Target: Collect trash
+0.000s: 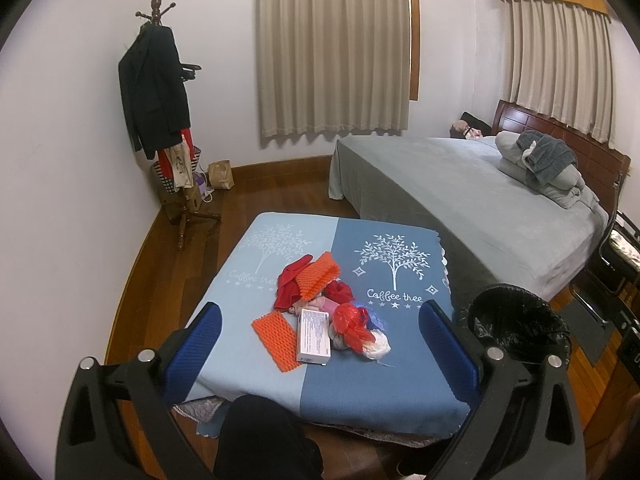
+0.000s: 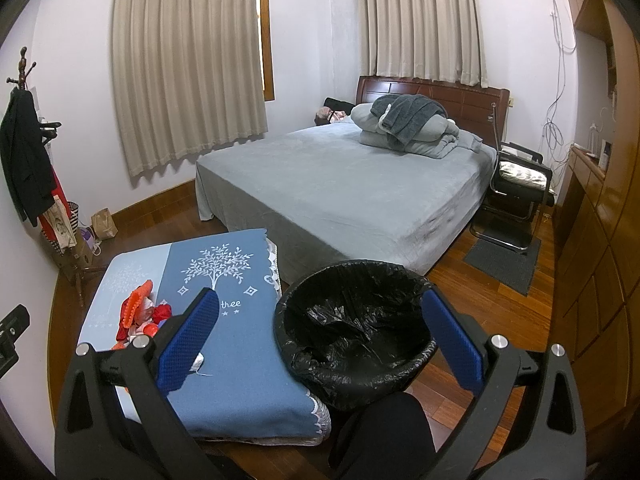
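Trash pile of orange foam netting, white printed carton and red plastic bags (image 1: 320,312) sits centre frame on the blue tree-print cloth table (image 1: 384,384), dead ahead of the left gripper (image 1: 320,344), jaws spread and empty. Carton's long axis runs toward the camera. Black-lined round bin (image 2: 352,320) lies lower centre between the right gripper's (image 2: 332,344) released, empty jaws. Left is nearer the pile.

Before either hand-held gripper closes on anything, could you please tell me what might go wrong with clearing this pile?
1. The white box lies against the red plastic bag, so a grab may drag both.
2. The flat orange mesh lies flush on the blue cloth; fingers could pinch the cloth instead.
3. The black-lined bin stands off the table's right edge, so light pieces may miss it.
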A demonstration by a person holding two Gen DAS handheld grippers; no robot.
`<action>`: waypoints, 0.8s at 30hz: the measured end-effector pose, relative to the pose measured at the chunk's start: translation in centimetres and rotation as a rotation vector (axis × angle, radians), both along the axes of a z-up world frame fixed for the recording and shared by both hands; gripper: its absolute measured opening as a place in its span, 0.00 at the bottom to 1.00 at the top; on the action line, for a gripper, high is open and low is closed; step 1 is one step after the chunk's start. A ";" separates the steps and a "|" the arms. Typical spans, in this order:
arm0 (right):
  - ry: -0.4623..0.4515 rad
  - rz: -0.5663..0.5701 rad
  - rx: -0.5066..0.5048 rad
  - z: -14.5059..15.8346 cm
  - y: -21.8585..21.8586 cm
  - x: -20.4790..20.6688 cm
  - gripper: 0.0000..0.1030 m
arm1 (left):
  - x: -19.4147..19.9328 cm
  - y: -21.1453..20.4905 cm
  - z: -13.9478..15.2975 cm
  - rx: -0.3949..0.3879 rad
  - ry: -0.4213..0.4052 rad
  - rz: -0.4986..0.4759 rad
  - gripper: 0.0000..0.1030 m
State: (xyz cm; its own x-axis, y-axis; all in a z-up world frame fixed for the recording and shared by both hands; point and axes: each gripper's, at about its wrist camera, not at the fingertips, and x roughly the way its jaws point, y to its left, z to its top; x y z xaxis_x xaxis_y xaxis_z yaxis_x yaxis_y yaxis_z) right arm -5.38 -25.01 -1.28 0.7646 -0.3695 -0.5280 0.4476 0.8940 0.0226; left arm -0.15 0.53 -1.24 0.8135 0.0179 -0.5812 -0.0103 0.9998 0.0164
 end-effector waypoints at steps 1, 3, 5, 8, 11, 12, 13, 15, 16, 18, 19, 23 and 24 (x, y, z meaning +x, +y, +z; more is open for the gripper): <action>0.001 0.001 0.001 0.1 -0.2 0.0 0.95 | 0.1 0.0 0.0 -0.001 0.000 0.001 0.94; 0.000 0.001 0.000 0.1 -0.1 0.0 0.95 | 0.0 0.0 0.0 -0.003 0.001 0.001 0.94; 0.001 0.002 0.000 0.0 0.0 0.0 0.95 | 0.0 0.0 0.0 -0.001 0.002 0.002 0.94; 0.002 0.001 0.001 0.1 -0.2 0.0 0.95 | 0.1 0.0 0.1 -0.001 0.002 0.000 0.94; 0.004 0.002 0.001 0.0 0.0 0.1 0.95 | 0.1 0.0 -0.1 0.000 0.005 0.001 0.94; 0.004 0.002 0.000 0.0 0.0 0.1 0.95 | 0.2 0.0 -0.1 -0.002 0.008 0.002 0.94; 0.003 0.002 0.000 0.0 -0.1 0.0 0.95 | 0.2 0.0 -0.2 -0.001 0.011 0.002 0.94; 0.007 0.004 0.000 0.0 0.0 0.1 0.95 | 0.4 0.0 -0.5 0.001 0.022 0.000 0.94; 0.011 0.006 0.000 -1.6 -0.1 0.0 0.95 | 0.5 0.1 -0.7 0.004 0.029 0.001 0.94; 0.023 0.012 0.001 -3.4 0.0 0.2 0.95 | 0.8 0.3 -1.4 0.011 0.045 0.007 0.94; 0.028 0.013 0.000 -3.6 0.0 0.2 0.95 | 1.0 0.4 -1.7 0.013 0.056 0.010 0.94; 0.053 0.025 -0.005 -4.0 0.3 1.2 0.95 | 2.3 1.0 -3.8 0.024 0.123 0.009 0.94; 0.059 0.029 -0.005 -4.2 0.4 1.4 0.95 | 2.6 1.2 -4.3 0.028 0.135 0.011 0.94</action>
State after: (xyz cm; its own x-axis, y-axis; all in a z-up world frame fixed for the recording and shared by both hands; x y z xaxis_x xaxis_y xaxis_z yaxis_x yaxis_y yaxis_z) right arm -3.95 -24.63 -5.45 0.7427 -0.3503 -0.5707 0.4216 0.9068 -0.0078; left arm 2.44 1.73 -5.53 0.7275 0.0441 -0.6847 -0.0169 0.9988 0.0463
